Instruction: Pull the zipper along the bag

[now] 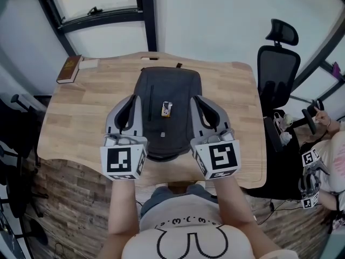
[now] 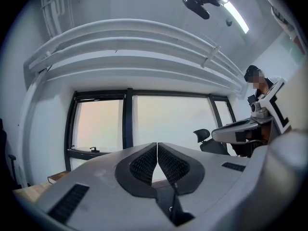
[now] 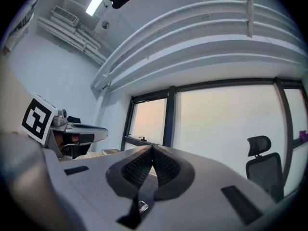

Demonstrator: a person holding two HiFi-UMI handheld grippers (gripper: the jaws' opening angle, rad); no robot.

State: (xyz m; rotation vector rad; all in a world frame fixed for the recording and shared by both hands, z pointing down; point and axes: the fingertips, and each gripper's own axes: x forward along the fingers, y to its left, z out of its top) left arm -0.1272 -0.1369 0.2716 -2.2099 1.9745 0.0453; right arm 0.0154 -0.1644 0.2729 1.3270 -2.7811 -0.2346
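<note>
A dark grey backpack [image 1: 168, 90] lies flat in the middle of the wooden table [image 1: 75, 117], with a small light tag [image 1: 166, 109] on its front panel. In the head view my left gripper [image 1: 131, 99] hovers over the bag's left side and my right gripper [image 1: 197, 99] over its right side. Both are shut and hold nothing. The left gripper view shows its pads [image 2: 144, 163] pressed together, pointing level at the windows, with the bag out of sight. The right gripper view shows the same: pads [image 3: 166, 165] closed and empty, no bag in view.
A book [image 1: 69, 69] lies at the table's far left corner. A black office chair [image 1: 277, 63] stands to the right of the table. Another person [image 1: 329, 161] with marker cubes sits at the far right. Windows [image 2: 168, 124] line the wall behind the table.
</note>
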